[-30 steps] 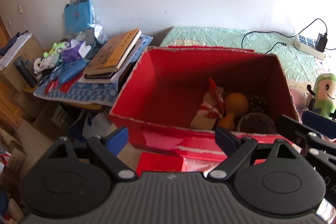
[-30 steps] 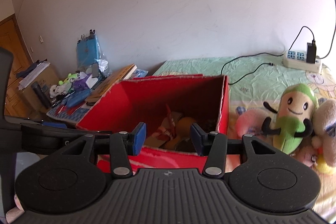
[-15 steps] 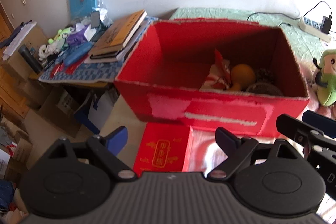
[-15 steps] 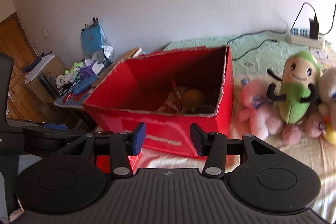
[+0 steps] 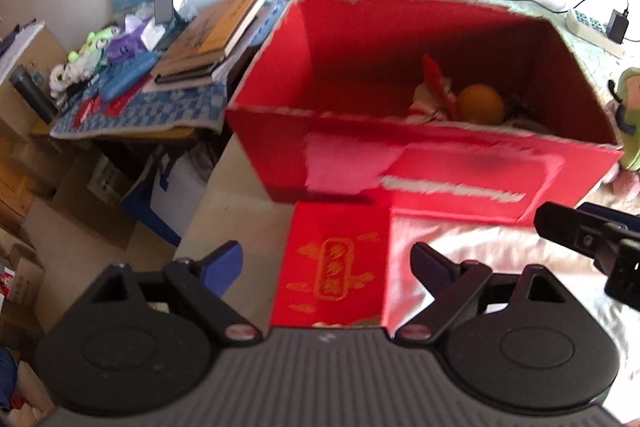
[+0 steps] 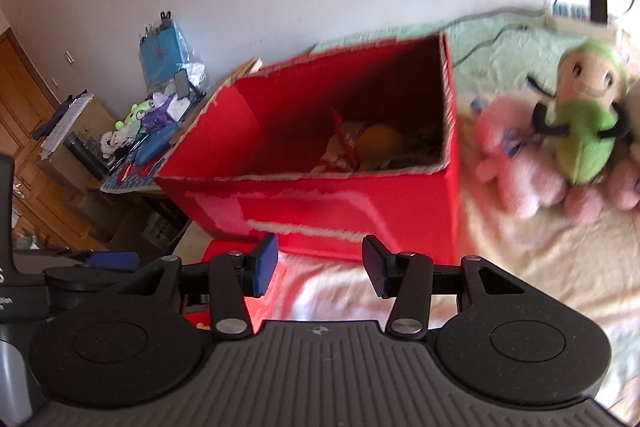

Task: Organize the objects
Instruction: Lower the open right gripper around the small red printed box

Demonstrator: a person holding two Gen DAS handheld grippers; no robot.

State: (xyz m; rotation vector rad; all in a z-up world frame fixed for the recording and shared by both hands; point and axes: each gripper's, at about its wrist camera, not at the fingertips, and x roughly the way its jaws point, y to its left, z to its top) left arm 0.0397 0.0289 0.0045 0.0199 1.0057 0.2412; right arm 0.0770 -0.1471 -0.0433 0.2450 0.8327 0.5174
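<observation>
A big open red cardboard box (image 5: 432, 163) (image 6: 320, 211) stands on the bed and holds an orange round thing (image 5: 480, 103) (image 6: 379, 141) and red-and-white wrapped items. In front of it lies a flat red packet with gold print (image 5: 334, 267). My left gripper (image 5: 326, 261) hangs open above that packet, its fingers spread on either side of it without touching. My right gripper (image 6: 320, 265) is open and empty before the box's front wall; its arm shows at the right edge of the left wrist view. Part of the red packet (image 6: 264, 291) lies under its left finger.
Plush toys, a green-and-cream one (image 6: 584, 123) and pink ones (image 6: 516, 163), sit on the bed to the right of the box. A power strip (image 5: 592, 27) with a charger lies at the back. Left of the bed a cluttered side table (image 5: 132, 107) carries books (image 5: 216, 31); cartons stand below.
Both grippers have sunk and tilted downward. The box has slid up in both views, and the red packet in front of it has come into view between the left gripper's fingers.
</observation>
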